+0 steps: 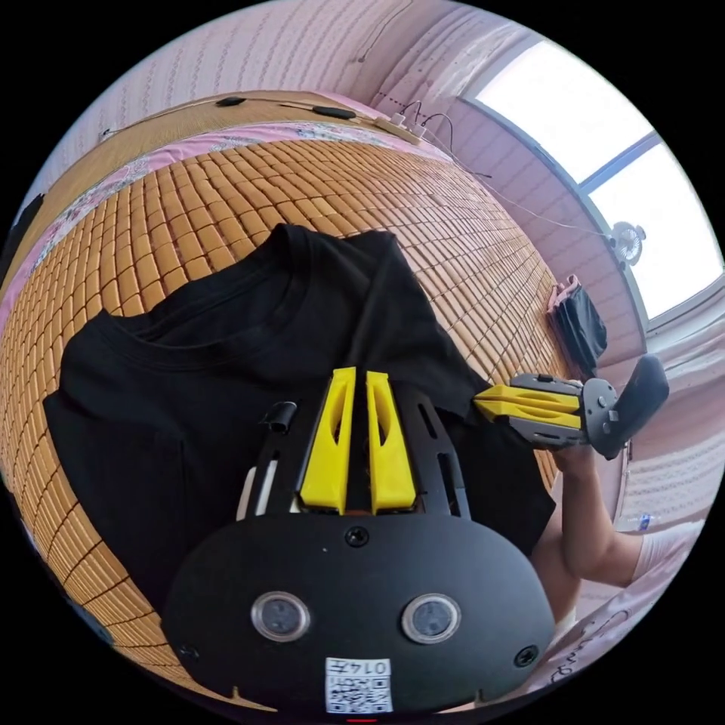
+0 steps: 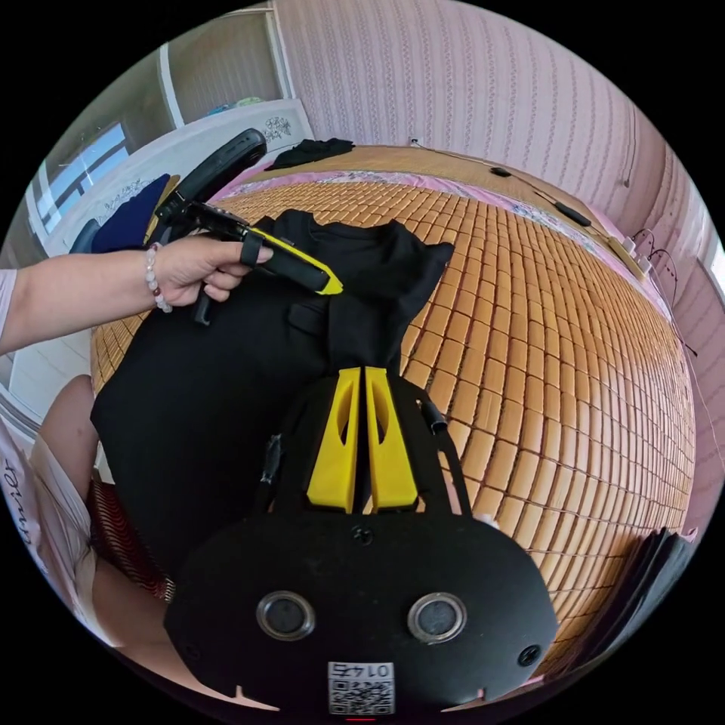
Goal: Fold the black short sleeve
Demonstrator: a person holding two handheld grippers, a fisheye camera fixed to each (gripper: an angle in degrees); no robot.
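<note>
Folding the black short sleeve, which lies on the bed's woven mat. My left claw and right claw each have their jaws pressed together, pinching a raised ridge of cloth. To do this well, I judge both pinches should travel together and level, keeping the fold edge straight. Collar points far, hem near me; the long axis runs near to far.

A: Shirt colour?
B: black short sleeve, plain, no print.
A: Grippers?
B: left gripper and right gripper: yellow jaws, black bodies.
A: Surface?
B: mat, orange-tan tile grid. Wall pink, striped.
</note>
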